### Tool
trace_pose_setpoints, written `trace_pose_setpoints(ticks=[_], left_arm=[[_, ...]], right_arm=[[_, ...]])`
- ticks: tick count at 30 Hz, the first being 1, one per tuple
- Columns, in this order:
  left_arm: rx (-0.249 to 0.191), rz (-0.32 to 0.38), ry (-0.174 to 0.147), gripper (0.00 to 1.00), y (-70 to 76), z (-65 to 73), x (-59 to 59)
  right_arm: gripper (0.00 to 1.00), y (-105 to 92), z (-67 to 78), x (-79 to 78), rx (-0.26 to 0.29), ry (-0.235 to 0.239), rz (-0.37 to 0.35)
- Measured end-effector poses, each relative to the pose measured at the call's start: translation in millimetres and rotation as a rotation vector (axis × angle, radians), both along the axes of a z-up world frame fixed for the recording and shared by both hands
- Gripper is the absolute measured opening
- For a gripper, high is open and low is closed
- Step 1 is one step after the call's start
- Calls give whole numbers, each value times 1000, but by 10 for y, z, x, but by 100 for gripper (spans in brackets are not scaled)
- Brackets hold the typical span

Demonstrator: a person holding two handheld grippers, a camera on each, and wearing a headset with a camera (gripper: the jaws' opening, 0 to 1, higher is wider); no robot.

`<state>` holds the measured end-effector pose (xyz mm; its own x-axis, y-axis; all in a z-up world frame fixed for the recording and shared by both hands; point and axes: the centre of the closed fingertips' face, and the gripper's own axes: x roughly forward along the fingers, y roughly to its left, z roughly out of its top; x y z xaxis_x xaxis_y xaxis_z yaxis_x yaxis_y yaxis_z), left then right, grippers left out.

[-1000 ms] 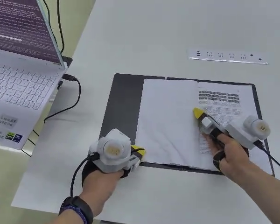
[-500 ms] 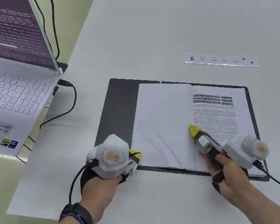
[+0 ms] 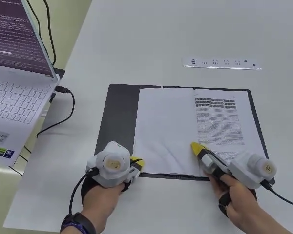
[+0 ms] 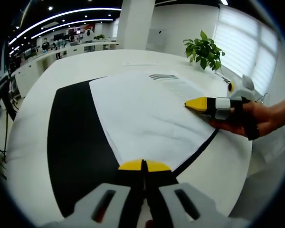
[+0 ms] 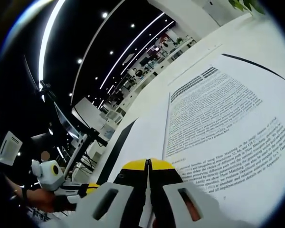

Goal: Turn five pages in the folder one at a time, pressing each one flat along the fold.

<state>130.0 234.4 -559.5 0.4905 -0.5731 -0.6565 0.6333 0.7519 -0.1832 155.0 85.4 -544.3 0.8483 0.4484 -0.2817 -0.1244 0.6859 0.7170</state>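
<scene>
A black folder [image 3: 118,117] lies open on the white table, a blank turned page [image 3: 163,129] on its left half and a printed page [image 3: 219,124] on its right. My right gripper [image 3: 195,146] is shut, its yellow tips resting on the fold near the folder's front edge. In the right gripper view the tips [image 5: 148,166] press where the blank and printed page [image 5: 213,114] meet. My left gripper [image 3: 137,163] is shut at the front left corner of the blank page. In the left gripper view its tips [image 4: 143,165] lie on the folder [image 4: 71,142] at the page's [image 4: 147,114] edge.
An open laptop [image 3: 14,87] stands at the left with a black cable [image 3: 63,114] trailing over the table. A white power strip [image 3: 222,63] lies beyond the folder. A potted plant [image 4: 204,50] stands far off.
My right gripper has slid down the fold from the middle of the folder to near its front edge. The left gripper has stayed at the page's front left corner. The camera shifted.
</scene>
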Motion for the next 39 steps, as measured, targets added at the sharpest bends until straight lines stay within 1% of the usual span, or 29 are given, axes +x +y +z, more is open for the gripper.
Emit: trace_pose_setpoints(ticks=[3,7,9,11,12,13,14,16,19,21,22,25,26,27,28,29,30,32,33,34,35,36,38,39], left_arm=[[5,2,-3,0,-2,5,-2],[13,9,-9,0,-1,0,2],[16,11,-12,0,-3,4,-3],[19,11,-17,0,-3,3,-2],[12,17,-15,0,1,3,0],[5,21,-13,0,5,3,1],[-1,27,-11,0,7,6,0],[-29,69,15,0,13,7,7],[-33,82,25,0,11,7,9],[-77,100,99,0,-23,14,-35],[-75,108,96,0,-3,16,-7],[-86,129,137,0,14,23,-8],[-87,137,140,0,19,44,-14],[-92,165,152,0,38,72,-29],[-109,191,178,0,36,90,-60],[-136,209,213,0,31,122,-111],[-133,204,205,0,47,138,-124],[-112,190,168,0,69,198,-175],[-112,180,163,0,67,223,-205],[-115,173,161,1,65,249,-245],[-113,169,158,3,66,268,-270],[-111,161,150,6,64,299,-302],[-105,137,135,9,55,343,-348],[-93,123,121,11,59,373,-376]], right_arm=[[0,10,-3,-52,2,3,-1],[0,38,-10,-150,-9,8,16],[0,54,-12,-200,-17,12,28],[0,77,-16,-268,-41,18,49],[0,87,-23,-304,-82,14,75],[0,97,-31,-319,-91,17,85],[0,99,-27,-324,-86,22,83],[0,102,-28,-364,-87,35,86],[0,102,-35,-423,-97,43,84],[0,105,-30,-448,-106,47,92],[0,105,-32,-461,-109,52,98],[0,101,-31,-518,-109,79,111],[0,105,-24,-543,-107,92,119],[0,108,-22,-584,-102,121,133],[0,112,-11,-609,-108,127,152],[0,104,3,-626,-123,124,169],[0,71,27,-648,-148,119,181],[3,34,95,-708,-156,111,201],[5,4,116,-731,-165,107,205],[7,-49,128,-770,-195,105,218],[9,-91,127,-790,-213,105,222],[11,-147,138,-820,-228,104,222],[15,-229,152,-856,-239,105,216],[17,-290,167,-888,-252,106,211]])
